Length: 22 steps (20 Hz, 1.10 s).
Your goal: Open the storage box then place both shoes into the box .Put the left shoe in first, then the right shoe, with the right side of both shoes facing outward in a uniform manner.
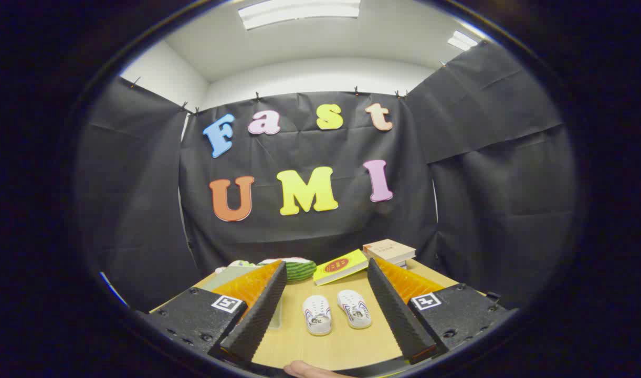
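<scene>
White canvas marks the 2 shoes [336, 312], lying side by side on the wooden table [320, 341] between and just ahead of the gripper [325, 310], whose fingers stand wide apart, holding nothing. They look light and soft-sided, so pinching across the firmer heel collar seems safest.

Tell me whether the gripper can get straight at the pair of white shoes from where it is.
Probably yes. The gripper is open, its fingers spread wide, and the two white shoes lie side by side on the bare table between them, nothing in the path.
</scene>
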Tool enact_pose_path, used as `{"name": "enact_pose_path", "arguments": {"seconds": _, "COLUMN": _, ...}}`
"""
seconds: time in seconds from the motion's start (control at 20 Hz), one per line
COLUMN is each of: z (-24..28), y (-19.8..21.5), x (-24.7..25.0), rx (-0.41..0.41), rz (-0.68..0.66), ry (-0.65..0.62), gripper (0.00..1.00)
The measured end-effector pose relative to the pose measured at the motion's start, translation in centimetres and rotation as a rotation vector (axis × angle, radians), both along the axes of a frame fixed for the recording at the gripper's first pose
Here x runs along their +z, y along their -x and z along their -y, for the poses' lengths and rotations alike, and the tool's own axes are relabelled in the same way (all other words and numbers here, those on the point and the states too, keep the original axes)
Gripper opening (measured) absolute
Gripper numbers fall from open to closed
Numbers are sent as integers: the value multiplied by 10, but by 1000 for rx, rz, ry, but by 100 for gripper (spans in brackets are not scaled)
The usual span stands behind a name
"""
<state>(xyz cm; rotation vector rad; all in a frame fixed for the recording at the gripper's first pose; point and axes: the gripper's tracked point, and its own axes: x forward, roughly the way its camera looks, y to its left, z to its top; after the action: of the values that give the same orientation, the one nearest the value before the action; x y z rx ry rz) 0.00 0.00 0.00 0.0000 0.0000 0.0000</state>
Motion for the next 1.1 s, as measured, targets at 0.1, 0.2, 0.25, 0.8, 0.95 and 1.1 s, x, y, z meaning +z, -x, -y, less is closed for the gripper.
{"name": "enact_pose_path", "arguments": {"seconds": 0.1, "z": 0, "y": 0, "x": -3, "rx": 4, "rz": -6, "ry": 4, "gripper": 100}}
{"name": "enact_pose_path", "arguments": {"seconds": 0.2, "z": 1, "y": -2, "x": -7, "rx": 8, "rz": -12, "ry": 10, "gripper": 100}}
{"name": "enact_pose_path", "arguments": {"seconds": 0.25, "z": 1, "y": -2, "x": -10, "rx": 12, "rz": -17, "ry": 12, "gripper": 100}}
{"name": "enact_pose_path", "arguments": {"seconds": 0.8, "z": 15, "y": -44, "x": -32, "rx": 14, "rz": -82, "ry": -10, "gripper": 100}}
{"name": "enact_pose_path", "arguments": {"seconds": 0.95, "z": 16, "y": -80, "x": -43, "rx": 44, "rz": -141, "ry": -35, "gripper": 100}}
{"name": "enact_pose_path", "arguments": {"seconds": 1.1, "z": 3, "y": -125, "x": -71, "rx": 123, "rz": -254, "ry": -67, "gripper": 100}}
